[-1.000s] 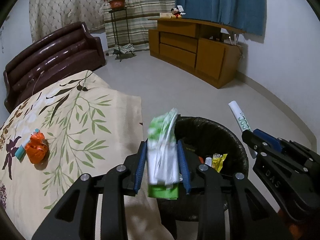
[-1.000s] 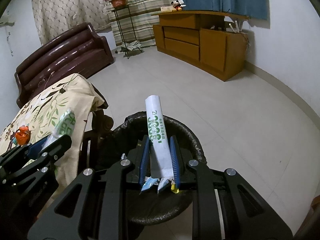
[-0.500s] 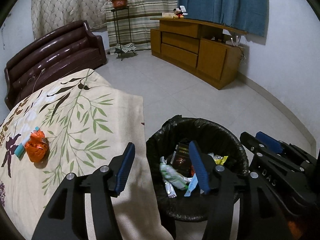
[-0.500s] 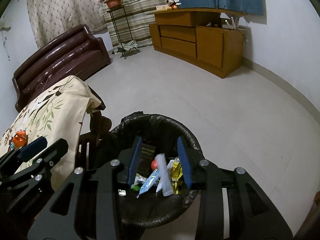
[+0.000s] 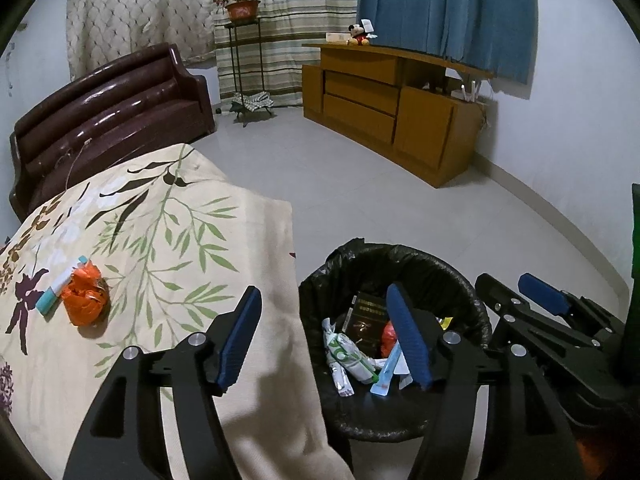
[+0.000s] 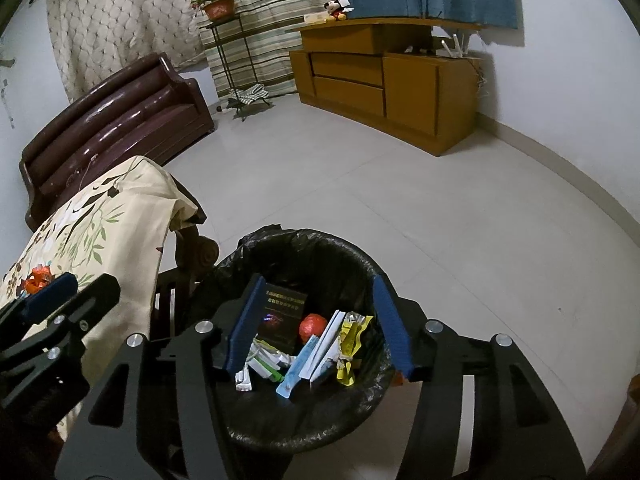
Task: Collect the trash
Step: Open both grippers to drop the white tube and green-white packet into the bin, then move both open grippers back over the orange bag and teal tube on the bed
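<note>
A black-lined trash bin (image 5: pixel 472 292) (image 6: pixel 352 256) stands on the floor beside the table. It holds several wrappers, a dark box (image 6: pixel 282 314), a red ball (image 6: pixel 312 326) and the green-white packet (image 5: pixel 352 356). My left gripper (image 5: pixel 324 338) is open and empty over the table edge and the bin's left rim. My right gripper (image 6: pixel 318 330) is open and empty right above the bin. An orange crumpled wrapper (image 5: pixel 84 298) (image 6: pixel 38 278) and a light blue stick (image 5: pixel 60 285) lie on the floral tablecloth (image 5: pixel 168 232).
A dark brown sofa (image 5: pixel 108 116) stands behind the table. A wooden cabinet (image 5: pixel 396 108) runs along the far right wall, a plant stand (image 5: pixel 244 52) by the curtains. The table's wooden frame (image 6: pixel 196 252) touches the bin's left side. Grey floor tiles (image 6: pixel 400 184) lie beyond the bin.
Both grippers opened and dropped their loads: the green-white packet from the left and the white tube from the right now lie in the bin. The jaws widened further since half a second ago.
</note>
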`<move>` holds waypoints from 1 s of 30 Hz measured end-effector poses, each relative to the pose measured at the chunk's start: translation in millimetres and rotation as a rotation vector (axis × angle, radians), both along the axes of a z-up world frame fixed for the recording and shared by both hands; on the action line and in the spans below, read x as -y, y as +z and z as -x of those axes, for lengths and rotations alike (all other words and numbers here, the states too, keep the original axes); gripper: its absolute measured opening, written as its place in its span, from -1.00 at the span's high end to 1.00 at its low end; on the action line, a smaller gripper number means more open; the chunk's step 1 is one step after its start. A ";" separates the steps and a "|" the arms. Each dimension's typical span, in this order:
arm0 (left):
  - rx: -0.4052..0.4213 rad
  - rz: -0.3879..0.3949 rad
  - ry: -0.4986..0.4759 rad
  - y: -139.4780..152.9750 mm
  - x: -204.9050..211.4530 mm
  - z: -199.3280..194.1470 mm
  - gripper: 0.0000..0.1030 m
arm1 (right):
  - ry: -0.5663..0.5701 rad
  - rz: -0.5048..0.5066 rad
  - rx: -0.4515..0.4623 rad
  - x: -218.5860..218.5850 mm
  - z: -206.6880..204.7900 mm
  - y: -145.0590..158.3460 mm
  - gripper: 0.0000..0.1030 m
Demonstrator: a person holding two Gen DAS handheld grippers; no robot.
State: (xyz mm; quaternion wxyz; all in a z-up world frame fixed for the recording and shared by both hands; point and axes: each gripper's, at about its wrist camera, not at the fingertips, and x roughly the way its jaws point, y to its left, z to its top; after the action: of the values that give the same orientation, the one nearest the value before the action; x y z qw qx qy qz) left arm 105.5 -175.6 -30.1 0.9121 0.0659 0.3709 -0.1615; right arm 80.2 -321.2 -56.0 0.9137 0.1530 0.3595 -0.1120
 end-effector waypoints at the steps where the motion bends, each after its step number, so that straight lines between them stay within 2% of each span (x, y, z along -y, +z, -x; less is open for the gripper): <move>1: 0.002 0.002 0.000 1.6 -1.9 0.8 -0.26 | 0.000 0.003 0.001 -1.3 0.8 1.2 -0.11; 4: 0.014 0.008 0.007 5.7 -8.2 4.1 -0.30 | 0.001 0.007 0.006 -5.8 3.0 4.8 -0.19; 14: 0.034 0.022 0.073 18.6 -63.1 12.5 -0.33 | 0.051 0.027 0.019 -39.9 1.3 21.8 -0.20; 30: 0.049 -0.001 0.307 23.7 -196.9 10.4 -0.36 | 0.243 0.044 0.038 -144.4 -26.8 47.9 -0.20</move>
State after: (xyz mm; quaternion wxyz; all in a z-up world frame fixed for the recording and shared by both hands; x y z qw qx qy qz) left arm 95.1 21.3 -6.4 0.9348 0.0128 0.3544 -0.0182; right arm 107.0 -176.8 -8.1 0.9303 0.0901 0.3556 -0.0052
